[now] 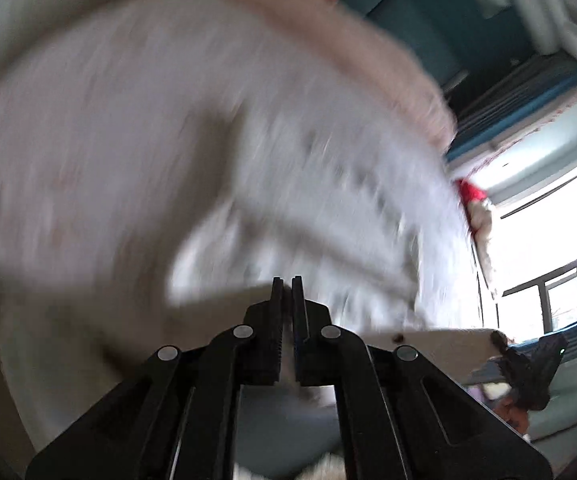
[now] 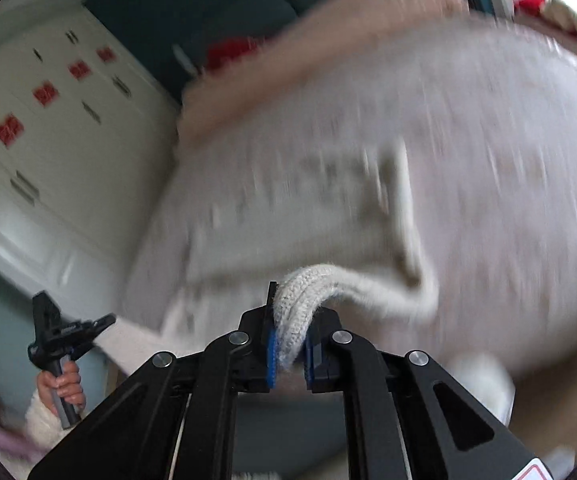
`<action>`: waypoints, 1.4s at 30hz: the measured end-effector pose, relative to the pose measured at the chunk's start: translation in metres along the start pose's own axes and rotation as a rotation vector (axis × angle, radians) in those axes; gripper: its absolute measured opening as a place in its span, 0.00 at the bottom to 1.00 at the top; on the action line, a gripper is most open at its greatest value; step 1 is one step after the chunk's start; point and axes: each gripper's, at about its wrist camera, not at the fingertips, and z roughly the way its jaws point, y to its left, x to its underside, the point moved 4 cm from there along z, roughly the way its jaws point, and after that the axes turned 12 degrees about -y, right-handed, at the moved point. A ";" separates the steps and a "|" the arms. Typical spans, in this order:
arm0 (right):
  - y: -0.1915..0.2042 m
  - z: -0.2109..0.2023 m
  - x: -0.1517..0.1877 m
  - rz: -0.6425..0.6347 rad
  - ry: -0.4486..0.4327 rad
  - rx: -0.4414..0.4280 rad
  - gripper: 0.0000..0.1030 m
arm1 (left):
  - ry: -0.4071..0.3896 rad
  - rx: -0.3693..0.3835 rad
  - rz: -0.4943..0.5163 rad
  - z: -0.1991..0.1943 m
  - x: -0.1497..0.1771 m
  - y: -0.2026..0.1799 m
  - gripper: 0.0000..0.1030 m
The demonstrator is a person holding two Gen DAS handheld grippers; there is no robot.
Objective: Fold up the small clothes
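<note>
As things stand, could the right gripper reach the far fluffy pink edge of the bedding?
Probably not right away: the right gripper is shut on the knit garment, which hangs between it and the pink edge.

2 tongs, 1 cream knitted garment, 1 hand, 5 red squares on cupboard doors.

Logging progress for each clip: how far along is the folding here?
Early, by the look of it. No finished fold shows. In hand: the right gripper is shut on a knitted edge of the cream garment, and the left gripper is shut at another edge, with the cloth stretched between them. Left: laying it down and folding. Blur hides the rest.
</note>
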 end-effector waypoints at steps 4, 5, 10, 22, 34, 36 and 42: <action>-0.036 0.091 -0.069 0.074 -0.058 0.021 0.19 | -0.184 -0.137 0.125 0.063 -0.096 -0.019 0.01; -0.045 0.111 -0.072 0.076 -0.056 0.056 0.24 | -0.204 -0.176 0.107 0.081 -0.109 -0.013 0.07; -0.080 0.158 -0.056 0.137 -0.090 0.229 0.45 | -0.084 -0.256 0.014 0.151 -0.105 0.022 0.39; -0.099 0.217 0.000 -0.085 0.134 0.337 0.34 | 0.237 -0.225 0.106 0.248 -0.018 0.019 0.29; -0.055 0.207 -0.087 -0.084 -0.095 0.228 0.11 | -0.077 -0.181 0.145 0.215 -0.139 -0.019 0.07; -0.082 0.245 -0.075 -0.076 0.009 0.301 0.14 | -0.014 -0.226 0.143 0.250 -0.139 -0.007 0.11; -0.110 0.233 -0.044 -0.002 0.026 0.384 0.34 | 0.073 -0.286 0.115 0.255 -0.100 0.024 0.26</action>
